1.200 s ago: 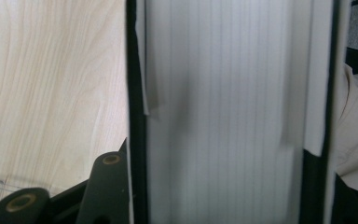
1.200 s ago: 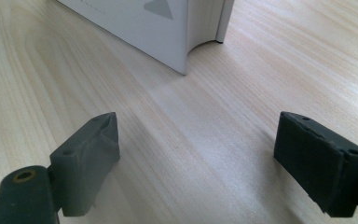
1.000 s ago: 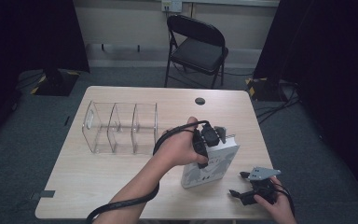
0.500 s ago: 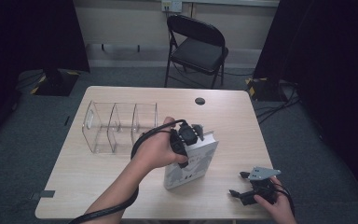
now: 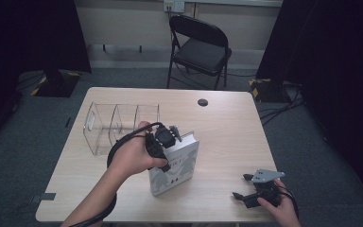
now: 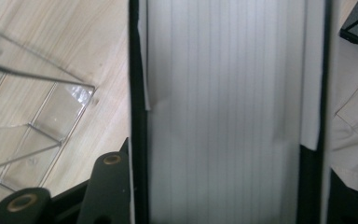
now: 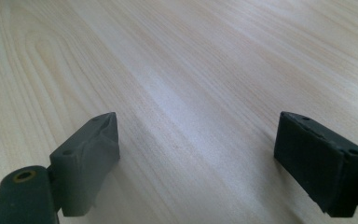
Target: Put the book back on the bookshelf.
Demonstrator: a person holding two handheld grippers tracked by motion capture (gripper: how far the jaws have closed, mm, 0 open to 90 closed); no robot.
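Two things matter on the table [image 5: 227, 118]. Far left: clear organizer [image 5: 116, 126], three slots, lying just beside my left hand. Next: my left gripper [image 5: 163, 142], clamped across the top edge of the book [image 5: 177, 165]; in the left gripper view the page block [image 6: 223, 112] sits between the jaws, pads pressing the covers. Book stands upright on its bottom edge, near the table's middle. Change: a second ago it stood further right; it has slid left, now close against the organizer's open end. I judge it is bound for a slot, and needs lining up next. Far right: my right gripper [image 5: 246, 196], jaws wide apart, holding nothing, resting at the near edge, unmoved.
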